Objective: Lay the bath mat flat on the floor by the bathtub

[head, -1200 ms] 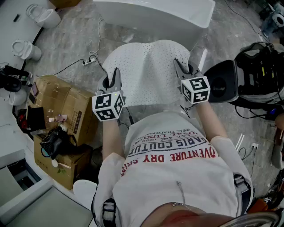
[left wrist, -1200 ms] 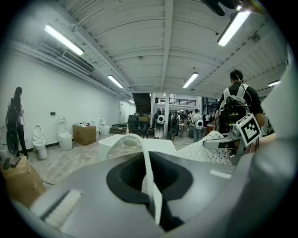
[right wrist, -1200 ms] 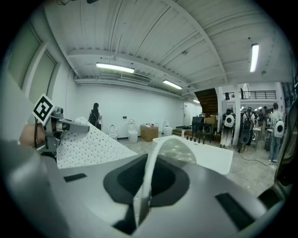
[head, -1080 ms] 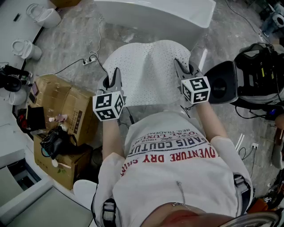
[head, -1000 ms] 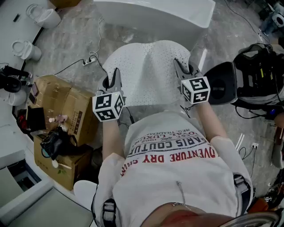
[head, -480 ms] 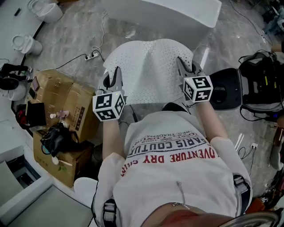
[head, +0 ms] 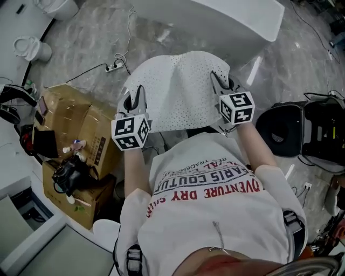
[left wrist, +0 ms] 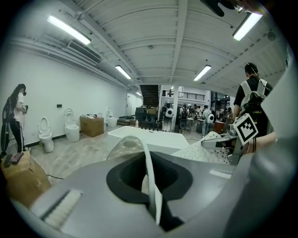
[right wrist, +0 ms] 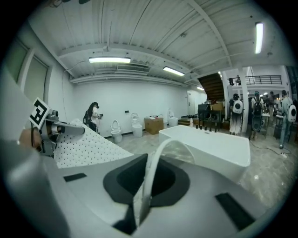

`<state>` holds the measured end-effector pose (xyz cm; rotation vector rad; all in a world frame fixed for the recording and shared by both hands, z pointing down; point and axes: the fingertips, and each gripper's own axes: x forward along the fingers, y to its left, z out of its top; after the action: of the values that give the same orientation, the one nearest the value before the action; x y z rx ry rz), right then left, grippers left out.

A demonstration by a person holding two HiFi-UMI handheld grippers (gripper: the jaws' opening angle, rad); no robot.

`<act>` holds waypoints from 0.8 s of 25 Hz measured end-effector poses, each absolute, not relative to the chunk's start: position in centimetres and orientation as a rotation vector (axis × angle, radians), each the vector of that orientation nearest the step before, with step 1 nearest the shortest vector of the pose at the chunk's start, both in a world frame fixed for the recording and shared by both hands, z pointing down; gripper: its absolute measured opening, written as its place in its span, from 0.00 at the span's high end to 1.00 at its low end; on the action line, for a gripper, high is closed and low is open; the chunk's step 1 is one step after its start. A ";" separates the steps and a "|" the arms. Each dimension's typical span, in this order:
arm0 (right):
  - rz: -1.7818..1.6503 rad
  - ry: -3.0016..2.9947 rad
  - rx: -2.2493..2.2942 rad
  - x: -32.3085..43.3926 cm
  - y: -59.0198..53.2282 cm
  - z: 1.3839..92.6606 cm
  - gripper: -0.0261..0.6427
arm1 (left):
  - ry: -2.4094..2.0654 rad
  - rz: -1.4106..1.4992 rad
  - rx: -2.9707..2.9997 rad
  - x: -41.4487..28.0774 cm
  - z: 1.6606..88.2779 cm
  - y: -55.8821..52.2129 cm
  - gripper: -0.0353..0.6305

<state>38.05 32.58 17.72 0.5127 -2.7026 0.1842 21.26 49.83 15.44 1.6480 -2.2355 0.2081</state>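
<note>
Since a second ago, the bath mat (head: 180, 89) and both grippers have been carried along. In the head view the bathtub (head: 215, 16) is seen shifted rightward. The mat is held in the air before the tub, spread between the left gripper (head: 139, 92) and the right gripper (head: 217, 81), not yet on the floor (head: 97, 38).

Left gripper view: jaws are closed on a thin white mat edge.

Right gripper view: likewise clamped on the edge.

The mat is judged light, floppy and perforated. Near corners are best kept pinched.
</note>
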 end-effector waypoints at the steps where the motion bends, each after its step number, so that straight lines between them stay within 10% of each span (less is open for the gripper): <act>1: 0.191 -2.697 0.506 36.9 31.6 18.2 0.94 | -2.233 0.207 1.639 20.1 15.8 48.9 0.92; 20: 0.335 -2.577 0.642 18.5 7.9 21.8 0.94 | -2.076 0.272 1.726 -2.1 18.2 22.7 0.92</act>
<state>18.49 7.87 21.82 0.6419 -2.5771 0.3347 -2.06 22.74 18.23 1.7263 -2.0757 0.2719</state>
